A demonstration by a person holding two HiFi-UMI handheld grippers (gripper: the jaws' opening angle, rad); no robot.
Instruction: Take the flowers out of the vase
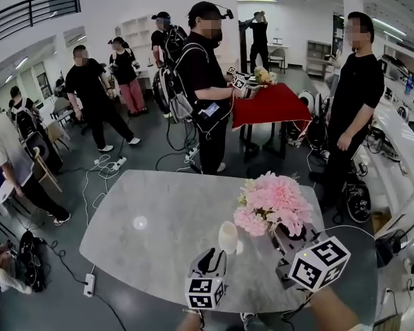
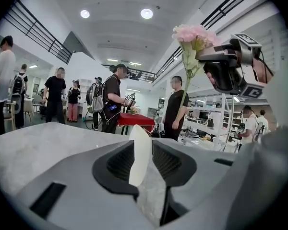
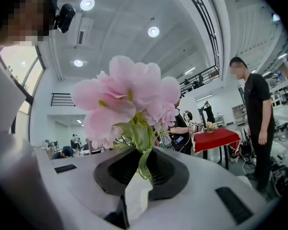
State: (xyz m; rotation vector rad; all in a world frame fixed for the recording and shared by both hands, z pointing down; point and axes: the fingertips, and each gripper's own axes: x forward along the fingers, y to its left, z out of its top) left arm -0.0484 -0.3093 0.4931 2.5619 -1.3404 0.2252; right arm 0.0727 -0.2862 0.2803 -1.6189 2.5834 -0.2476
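Note:
A bunch of pink flowers [image 1: 272, 202] hangs over the right part of the grey table [image 1: 159, 226]. My right gripper [image 1: 284, 238] is shut on its green stems [image 3: 144, 159], and the blooms [image 3: 127, 97] fill the right gripper view. In the left gripper view the same flowers [image 2: 194, 33] and right gripper [image 2: 233, 68] stand high at the right, the stem trailing down. A small white vase [image 1: 228, 237] stands left of the flowers. My left gripper [image 1: 210, 259] is shut on its thin white wall [image 2: 139, 152]. Whether the stem ends are still in the vase is hidden.
Several people stand around beyond the table; one in black holds grippers at a red-clothed table [image 1: 272, 105]. Cables and a power strip [image 1: 90, 285] lie on the floor at the left. Shelves and equipment [image 1: 400, 136] line the right side.

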